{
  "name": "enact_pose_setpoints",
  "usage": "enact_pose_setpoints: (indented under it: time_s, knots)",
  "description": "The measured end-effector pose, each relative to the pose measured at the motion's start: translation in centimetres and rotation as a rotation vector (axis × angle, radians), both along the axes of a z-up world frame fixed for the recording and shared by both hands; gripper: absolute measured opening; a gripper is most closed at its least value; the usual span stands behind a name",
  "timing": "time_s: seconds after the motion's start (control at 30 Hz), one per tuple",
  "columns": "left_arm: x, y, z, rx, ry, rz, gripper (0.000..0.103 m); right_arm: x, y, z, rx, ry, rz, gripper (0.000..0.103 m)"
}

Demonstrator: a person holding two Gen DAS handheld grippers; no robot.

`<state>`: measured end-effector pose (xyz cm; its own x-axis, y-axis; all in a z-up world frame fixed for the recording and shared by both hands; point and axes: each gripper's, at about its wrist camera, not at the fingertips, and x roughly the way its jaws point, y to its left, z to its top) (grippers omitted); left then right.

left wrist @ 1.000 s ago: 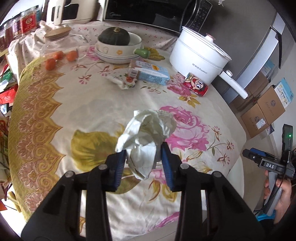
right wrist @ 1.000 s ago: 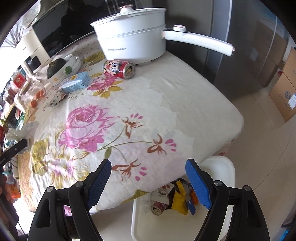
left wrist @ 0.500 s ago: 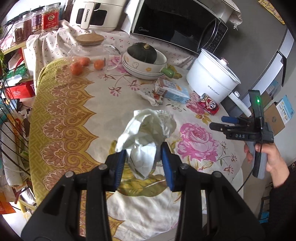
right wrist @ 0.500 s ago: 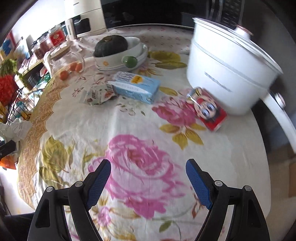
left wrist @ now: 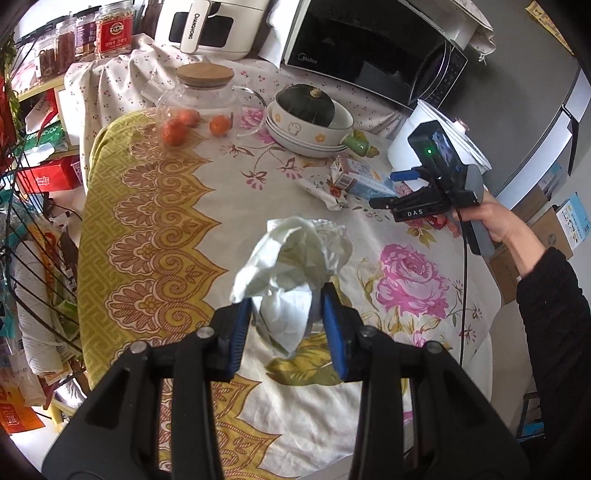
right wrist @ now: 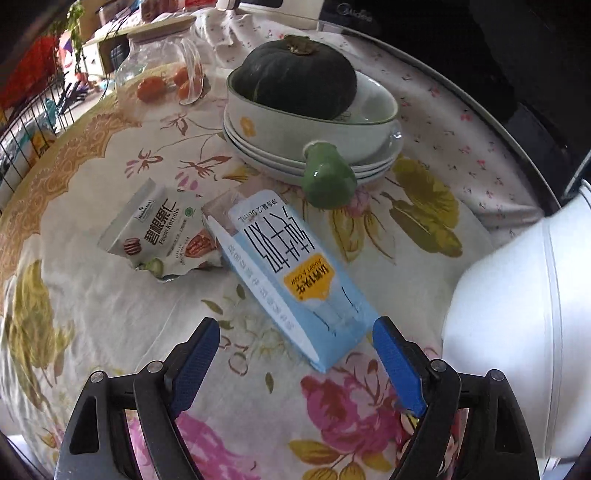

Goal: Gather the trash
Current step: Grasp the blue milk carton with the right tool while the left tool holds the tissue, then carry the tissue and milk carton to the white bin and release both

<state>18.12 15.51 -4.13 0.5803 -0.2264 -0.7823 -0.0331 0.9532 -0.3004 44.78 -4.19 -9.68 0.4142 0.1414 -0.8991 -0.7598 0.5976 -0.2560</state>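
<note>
I count one crumpled white tissue wad [left wrist: 295, 269], one light-blue milk carton [right wrist: 291, 273], one white pecan snack packet [right wrist: 162, 232], one dark green squash [right wrist: 295, 74], three orange fruits [left wrist: 177, 127] and one white electric pot [right wrist: 524, 332].

The snack packet [right wrist: 162, 232] carried the words "Pecan Kernels". The microwave [left wrist: 373, 48] showed "Midea", the white appliance [left wrist: 207, 26] "CHANGHONG", and the right gripper [left wrist: 402, 192] "DAS".
</note>
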Motion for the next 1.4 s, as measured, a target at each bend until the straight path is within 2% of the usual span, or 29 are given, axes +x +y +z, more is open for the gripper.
enact_pose_setpoints:
  time_s: [0.07, 0.3, 0.4, 0.43, 0.47, 0.6, 0.73, 0.87, 1.0, 1.4]
  knots:
    - [0.2, 0.0, -0.6, 0.002, 0.017, 0.0, 0.039, 0.4, 0.7, -0.4, -0.019, -0.033, 0.034, 0.088]
    - [0.2, 0.1, -1.1, 0.001, 0.034, 0.011, 0.039, 1.9, 1.8, -0.8, -0.056, -0.057, 0.056, 0.088]
    - [0.3, 0.2, -1.0, -0.003, 0.031, 0.013, 0.039, 2.1, 2.1, -1.4, -0.089, -0.031, 0.053, 0.088]
    - [0.3, 0.2, -0.9, -0.005, 0.03, 0.014, 0.039, 2.1, 2.0, -1.3, -0.074, -0.032, 0.049, 0.086]
    - [0.3, 0.3, -0.8, -0.008, 0.028, 0.015, 0.039, 2.1, 1.9, -1.3, -0.063, -0.013, 0.04, 0.08]
    - [0.0, 0.4, -0.6, -0.022, 0.02, 0.023, 0.04, 1.4, 1.0, -0.9, -0.027, 0.024, -0.008, 0.067]
    - [-0.3, 0.5, -0.7, -0.061, 0.023, 0.029, 0.039, -1.2, -0.6, 0.3, -0.009, 0.038, -0.055, 0.062]
    - [-1.0, 0.1, 0.1, -0.093, -0.001, 0.019, 0.039, -5.2, -2.6, 1.8, 0.024, 0.043, -0.092, 0.061]
    - [-1.7, -0.8, 1.0, -0.122, -0.023, -0.02, 0.039, -9.3, -4.2, 2.1, 0.009, 0.048, -0.137, 0.061]
    - [-3.0, -5.9, 1.1, -0.131, -0.02, -0.151, 0.039, -21.7, -10.4, 4.3, 0.047, 0.0, -0.277, 0.06]
